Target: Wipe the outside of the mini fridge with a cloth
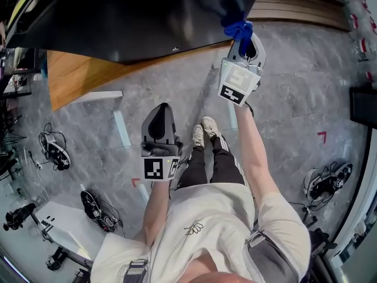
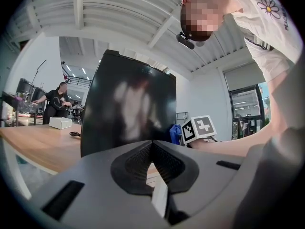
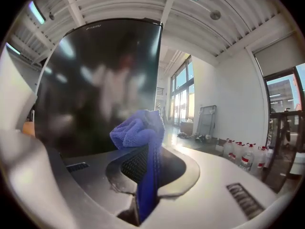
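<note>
In the head view the black mini fridge (image 1: pixel 135 22) stood on a wooden worktop (image 1: pixel 76 75). The right tongs (image 1: pixel 246 45) reached up to its near corner with a blue cloth (image 1: pixel 238 28) bunched at the tip, seemingly touching the fridge's edge. The left tongs (image 1: pixel 159 115) hung lower, well apart from the fridge and over the floor (image 1: pixel 294 99).

In the left gripper view the left tongs were closed tip to tip with nothing between them. The dark glossy side of the fridge rose ahead, with the cloth at its lower right edge.

In the right gripper view the right tongs were clamped on the cloth. A strip ran down between the jaws and a loose wad stood above the tips, in front of the fridge's shiny panel.

To wipe well, the wad probably needed pressing flat on the panel and drawing along it in overlapping strokes. The grip had to be firm enough that the cloth did not slip out, and the hard tips had to be kept off the gloss.
</note>
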The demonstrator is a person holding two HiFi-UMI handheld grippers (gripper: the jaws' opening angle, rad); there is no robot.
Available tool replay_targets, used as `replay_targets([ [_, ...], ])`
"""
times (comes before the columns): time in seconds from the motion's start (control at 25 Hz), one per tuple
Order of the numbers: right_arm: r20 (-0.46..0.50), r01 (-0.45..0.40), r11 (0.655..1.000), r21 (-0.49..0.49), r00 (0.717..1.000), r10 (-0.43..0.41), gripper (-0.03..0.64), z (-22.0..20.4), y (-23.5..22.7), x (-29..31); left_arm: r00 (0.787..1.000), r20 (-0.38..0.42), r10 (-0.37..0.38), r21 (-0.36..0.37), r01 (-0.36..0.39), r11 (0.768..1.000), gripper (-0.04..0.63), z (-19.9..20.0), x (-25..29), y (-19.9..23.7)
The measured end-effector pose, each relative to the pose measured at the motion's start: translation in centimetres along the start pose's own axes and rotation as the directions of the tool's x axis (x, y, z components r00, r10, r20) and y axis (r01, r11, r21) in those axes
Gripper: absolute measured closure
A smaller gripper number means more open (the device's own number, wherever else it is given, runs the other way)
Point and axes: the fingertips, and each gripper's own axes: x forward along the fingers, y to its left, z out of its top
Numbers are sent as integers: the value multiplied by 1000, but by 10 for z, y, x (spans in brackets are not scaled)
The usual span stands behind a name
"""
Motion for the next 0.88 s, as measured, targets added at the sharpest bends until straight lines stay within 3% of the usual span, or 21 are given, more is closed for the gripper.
replay_targets([
  [0.64,22,15,999,37,1000,-16,555,6,-2,-20,999,15,46,14,-46,999,591,8,-21,16],
  [0.88,44,-148,988,37,988,146,555,13,69,-58,988,42,150,-44,-148,988,591,15,-40,40],
])
